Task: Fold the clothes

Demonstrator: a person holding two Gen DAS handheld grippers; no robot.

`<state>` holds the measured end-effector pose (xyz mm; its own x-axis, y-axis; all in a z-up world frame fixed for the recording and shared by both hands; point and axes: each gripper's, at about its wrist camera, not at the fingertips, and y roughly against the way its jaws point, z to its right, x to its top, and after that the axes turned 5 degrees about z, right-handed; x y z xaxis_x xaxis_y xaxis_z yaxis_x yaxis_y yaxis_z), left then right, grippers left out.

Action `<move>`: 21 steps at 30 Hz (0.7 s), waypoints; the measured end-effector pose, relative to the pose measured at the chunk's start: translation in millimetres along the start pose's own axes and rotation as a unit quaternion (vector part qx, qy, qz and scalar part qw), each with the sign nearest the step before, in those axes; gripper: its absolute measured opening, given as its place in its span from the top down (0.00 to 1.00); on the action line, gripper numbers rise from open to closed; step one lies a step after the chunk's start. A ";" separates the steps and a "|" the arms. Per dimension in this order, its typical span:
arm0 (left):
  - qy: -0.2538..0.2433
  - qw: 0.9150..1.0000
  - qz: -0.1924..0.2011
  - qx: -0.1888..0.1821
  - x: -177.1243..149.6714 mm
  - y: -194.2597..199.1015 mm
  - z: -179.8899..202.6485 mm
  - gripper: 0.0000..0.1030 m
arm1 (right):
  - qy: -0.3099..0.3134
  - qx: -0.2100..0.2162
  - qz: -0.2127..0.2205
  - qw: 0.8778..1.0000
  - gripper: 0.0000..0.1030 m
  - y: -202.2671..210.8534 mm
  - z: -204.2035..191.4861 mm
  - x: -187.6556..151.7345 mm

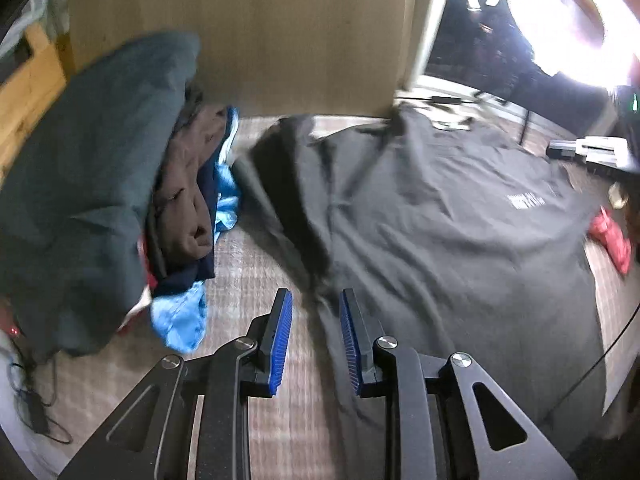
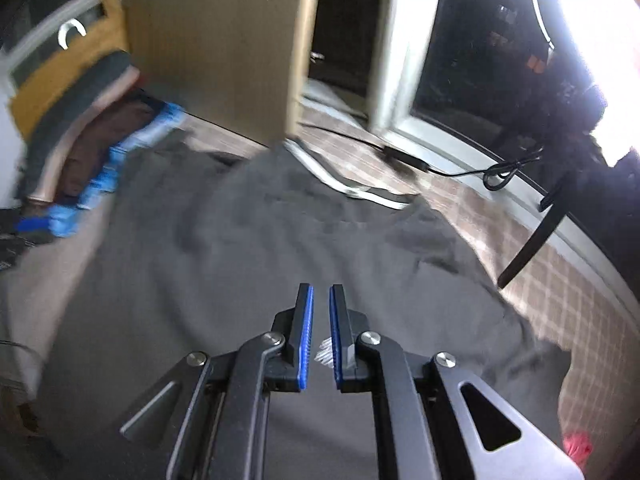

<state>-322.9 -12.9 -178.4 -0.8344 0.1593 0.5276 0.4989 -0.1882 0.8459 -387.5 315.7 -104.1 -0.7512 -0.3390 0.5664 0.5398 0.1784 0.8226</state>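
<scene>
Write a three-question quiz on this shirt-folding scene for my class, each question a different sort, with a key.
1. True or false: the dark shirt lies spread on the checked floor.
2. Which gripper's pads stand wider apart?
A. left gripper
B. right gripper
3. Fill in: in the left wrist view, the pile of clothes sits to the ____ of the shirt.

Key: 1 true; 2 A; 3 left.

Cardboard box (image 1: 240, 32) upright behind; black cable (image 2: 460, 170) along window frame (image 2: 400, 60).
</scene>
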 end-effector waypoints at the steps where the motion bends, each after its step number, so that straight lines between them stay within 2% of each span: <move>1: 0.004 1.000 -0.002 0.000 3.1 -7.3 -0.7 0.78 | -0.009 -0.008 -0.003 1.000 0.92 -10.6 10.6 -0.6; 3: -0.006 1.000 -0.001 -0.002 12.5 -20.1 3.4 0.78 | -0.028 -0.021 -0.007 0.999 0.91 -29.5 32.0 -2.4; 5: -0.021 1.000 -0.002 -0.001 24.8 -33.0 9.9 0.78 | -0.050 -0.022 -0.004 0.999 0.87 -33.9 53.6 -7.9; 8: -0.034 0.999 0.001 -0.007 46.8 -48.4 15.7 0.77 | -0.057 -0.028 -0.003 0.998 0.70 -35.1 77.8 -19.7; 10: -0.046 0.999 -0.001 0.004 61.9 -60.8 18.3 0.76 | -0.058 -0.042 -0.003 0.997 0.63 -34.3 89.2 -28.7; 13: -0.059 0.998 -0.004 0.023 79.9 -77.6 20.4 0.70 | -0.070 -0.057 -0.009 0.996 0.62 -36.9 108.1 -45.5; 16: -0.055 0.998 -0.010 0.031 91.2 -91.6 18.2 0.69 | -0.075 -0.073 -0.023 0.994 0.62 -46.0 120.1 -58.1; 21: -0.070 0.997 -0.008 0.032 111.4 -104.7 24.4 0.69 | -0.083 -0.080 -0.010 0.993 0.62 -44.2 132.9 -64.9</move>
<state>-462.4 48.2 -206.4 -0.8041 0.2961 0.5155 0.5028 -0.1239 0.8555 -413.1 452.6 -170.7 -0.8075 -0.1816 0.5613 0.5678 0.0190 0.8230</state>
